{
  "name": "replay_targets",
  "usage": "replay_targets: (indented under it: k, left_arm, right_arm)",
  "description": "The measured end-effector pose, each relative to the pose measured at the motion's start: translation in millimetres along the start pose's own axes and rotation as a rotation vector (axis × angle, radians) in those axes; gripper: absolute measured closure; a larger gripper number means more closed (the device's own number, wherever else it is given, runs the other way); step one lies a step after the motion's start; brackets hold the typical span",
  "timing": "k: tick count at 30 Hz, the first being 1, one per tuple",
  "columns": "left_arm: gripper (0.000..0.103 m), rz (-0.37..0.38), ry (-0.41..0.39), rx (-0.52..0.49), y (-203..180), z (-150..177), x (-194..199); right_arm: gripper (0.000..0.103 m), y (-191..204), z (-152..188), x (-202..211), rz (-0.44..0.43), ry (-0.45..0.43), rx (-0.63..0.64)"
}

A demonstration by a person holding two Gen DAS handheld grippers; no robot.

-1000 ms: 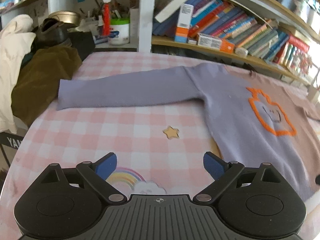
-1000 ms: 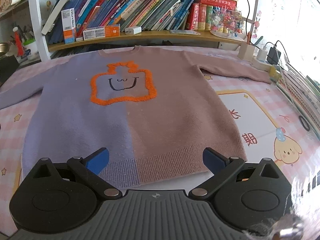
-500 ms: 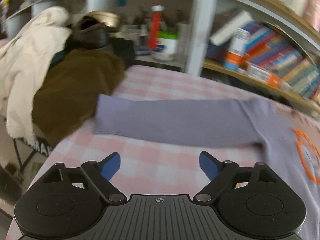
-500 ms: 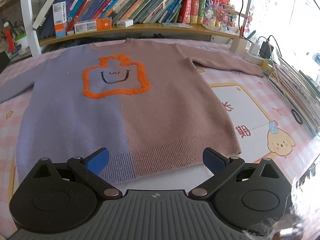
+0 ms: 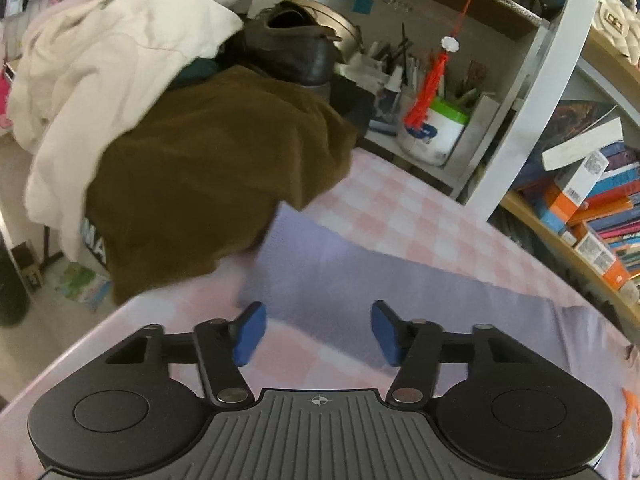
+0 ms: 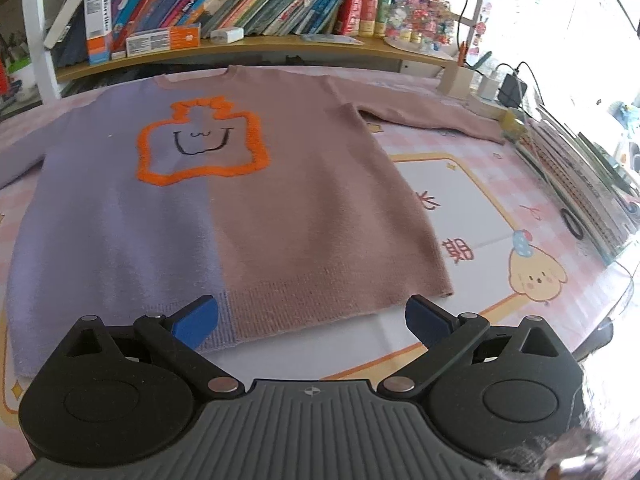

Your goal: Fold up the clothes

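Left wrist view: left gripper (image 5: pixel 318 330) at lower centre of frame, jaws spread wide with nothing between the blue pads (image 5: pixel 249 332), hovering over the cuff end of the lilac sleeve (image 5: pixel 360 280). Sleeve stretched flat across the pink checked tablecloth (image 5: pixel 400 208), running from mid-frame toward the right edge, where a sliver of orange trim showed at lower right. Cuff end lying just beside a brown garment (image 5: pixel 208 176) heaped at centre left, whether touching it could not be told. Cream garment (image 5: pixel 108 64) piled over the brown one at upper left. Dark shoe (image 5: pixel 292 52) perched on top of the heap at upper centre. White tub with green lid (image 5: pixel 436 132) and a red tassel (image 5: pixel 428 88) on the shelf at upper right; books (image 5: pixel 592 208) along the right edge. Whole view somewhat blurred.

Right wrist view: right gripper (image 6: pixel 312 320) at bottom centre, jaws likewise spread and empty, poised just at the ribbed hem of the sweater (image 6: pixel 248 184). Sweater laid flat, front up, filling the middle of the frame: lilac on the left half, dusty pink on the right, with an orange-outlined bottle motif (image 6: pixel 200 144) bearing a small face. Pink sleeve (image 6: pixel 428 116) extended toward upper right. Cartoon puppy print (image 6: pixel 536 276) on the cloth at right. Row of books (image 6: pixel 240 0) on the shelf across the top.
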State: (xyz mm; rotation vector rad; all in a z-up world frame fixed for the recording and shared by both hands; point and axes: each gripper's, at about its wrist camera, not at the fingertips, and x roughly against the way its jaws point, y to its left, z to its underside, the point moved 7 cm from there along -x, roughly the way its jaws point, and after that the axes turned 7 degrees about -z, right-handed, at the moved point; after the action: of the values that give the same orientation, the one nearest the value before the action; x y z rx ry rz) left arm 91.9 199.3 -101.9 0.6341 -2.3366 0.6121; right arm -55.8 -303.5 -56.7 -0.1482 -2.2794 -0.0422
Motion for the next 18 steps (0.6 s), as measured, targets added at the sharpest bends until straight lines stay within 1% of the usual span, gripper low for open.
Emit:
replay_targets:
  k: [2, 4, 5, 6, 8, 9, 10, 13, 14, 17, 18]
  left_arm:
    - [0.061, 0.045, 0.009, 0.03, -8, 1, -4]
    - [0.07, 0.082, 0.014, 0.062, -13, 5, -7]
    - [0.081, 0.099, 0.021, 0.08, -15, 6, -9]
    - [0.083, 0.11, 0.025, 0.094, -17, 7, -11]
    - [0.083, 0.114, 0.032, 0.107, -19, 7, -13]
    - [0.083, 0.103, 0.034, 0.104, -20, 6, -14]
    - [0.083, 0.077, 0.026, 0.089, -20, 3, -14]
    - [0.076, 0.002, -0.054, 0.008, -18, -10, -7]
    - [0.069, -0.026, -0.065, -0.015, -14, -13, -9]
    - [0.068, -0.108, -0.071, -0.059, 0, -20, -19]
    - [0.068, -0.118, -0.073, -0.049, 5, -22, -22]
  right_arm:
    - [0.002, -1, 1, 1, 0.007, 0.002, 0.001]
    - [0.002, -3, 1, 1, 0.014, 0.003, 0.001]
    - [0.002, -4, 1, 2, 0.018, 0.004, -0.001]
    - [0.002, -5, 1, 2, 0.022, 0.004, -0.003]
    - [0.002, -7, 1, 2, 0.026, 0.006, -0.005]
    - [0.002, -8, 1, 2, 0.029, 0.006, -0.007]
    - [0.002, -8, 1, 2, 0.031, 0.007, -0.008]
    - [0.002, -11, 2, 2, 0.036, 0.009, -0.011]
    - [0.002, -12, 2, 2, 0.037, 0.01, -0.013]
    - [0.002, -14, 2, 3, 0.043, 0.009, -0.017]
    - [0.002, -15, 2, 3, 0.045, 0.008, -0.018]
